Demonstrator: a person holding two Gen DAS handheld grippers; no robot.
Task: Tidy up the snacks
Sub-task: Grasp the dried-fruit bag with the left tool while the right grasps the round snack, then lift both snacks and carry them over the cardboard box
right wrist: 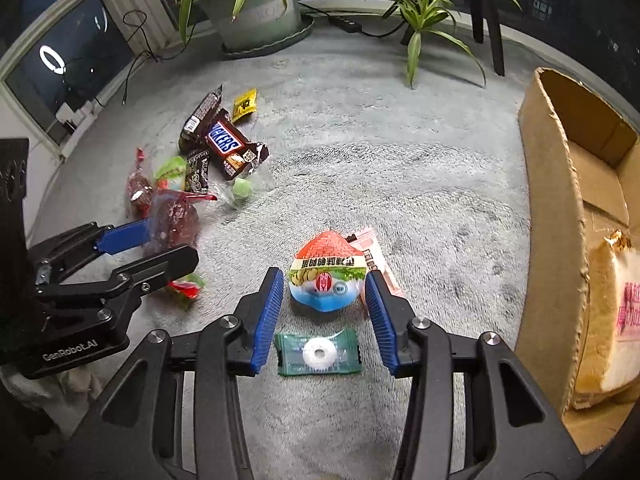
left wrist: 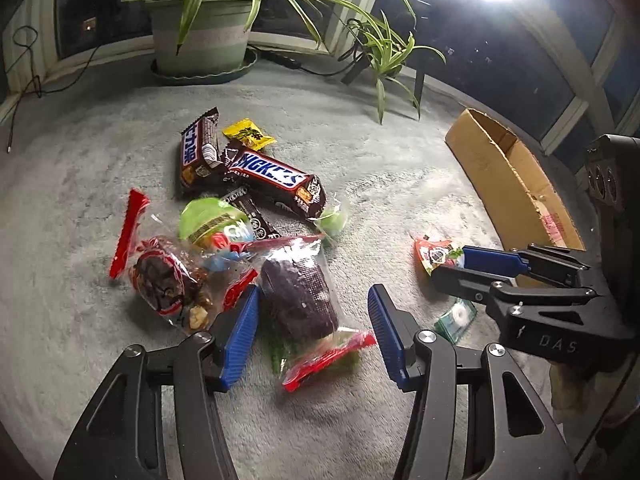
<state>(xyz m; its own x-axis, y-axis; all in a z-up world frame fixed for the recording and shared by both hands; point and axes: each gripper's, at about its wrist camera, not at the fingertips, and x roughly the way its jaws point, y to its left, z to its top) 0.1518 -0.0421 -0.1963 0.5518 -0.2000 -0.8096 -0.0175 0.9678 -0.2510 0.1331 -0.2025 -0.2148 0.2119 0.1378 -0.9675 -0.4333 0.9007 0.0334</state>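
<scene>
A heap of wrapped snacks lies on a grey carpet. My left gripper (left wrist: 314,300) is open, its blue pads either side of a dark purple cake in a clear red-ended wrapper (left wrist: 298,292). Beside it lie a nut-cake pack (left wrist: 168,284), a green jelly cup (left wrist: 210,222) and a Snickers bar (left wrist: 272,178). My right gripper (right wrist: 322,284) is open around a red-white-blue snack pack (right wrist: 328,276). A green mint candy (right wrist: 319,353) lies nearer between its fingers, and a pink packet (right wrist: 374,260) sits just behind the right pad.
An open cardboard box (right wrist: 560,200) stands at the right with a pale bag inside. A potted spider plant (left wrist: 200,28) and a smaller plant (right wrist: 416,4) stand at the back by the window. Cables run along the far-left wall. A bright lamp glares at the top right.
</scene>
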